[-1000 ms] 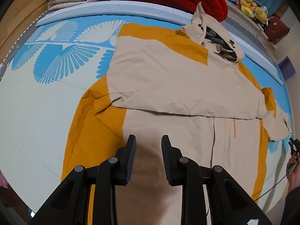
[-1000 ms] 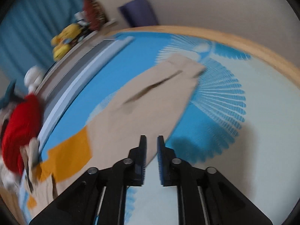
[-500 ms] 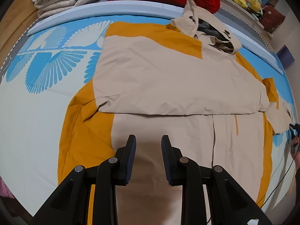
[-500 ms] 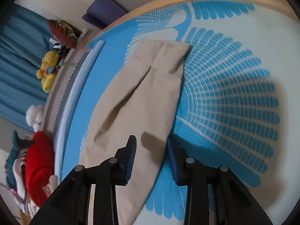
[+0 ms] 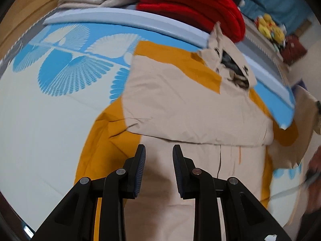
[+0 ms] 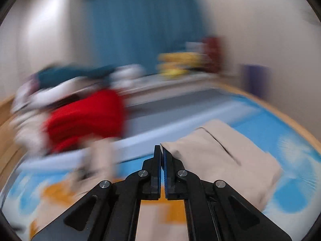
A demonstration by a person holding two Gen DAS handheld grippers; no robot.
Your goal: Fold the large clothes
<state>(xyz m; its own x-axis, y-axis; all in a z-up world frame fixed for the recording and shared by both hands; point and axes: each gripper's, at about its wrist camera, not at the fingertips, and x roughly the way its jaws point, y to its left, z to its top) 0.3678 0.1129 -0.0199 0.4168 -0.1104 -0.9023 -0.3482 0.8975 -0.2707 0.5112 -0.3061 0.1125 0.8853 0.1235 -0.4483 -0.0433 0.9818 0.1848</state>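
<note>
The right gripper (image 6: 162, 150) pinches the sleeve (image 6: 220, 156) edge at frame centre; a thin hold may slip. The left gripper (image 5: 158, 172), part open and empty, hangs over the jacket (image 5: 180, 108) mid-frame. I count two grippers, one jacket, one red pile (image 5: 190, 2).

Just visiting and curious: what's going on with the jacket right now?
Right tongs shut on the sleeve, lifting it. Left tongs open above the jacket, empty. Nothing blocking the fold.
</note>
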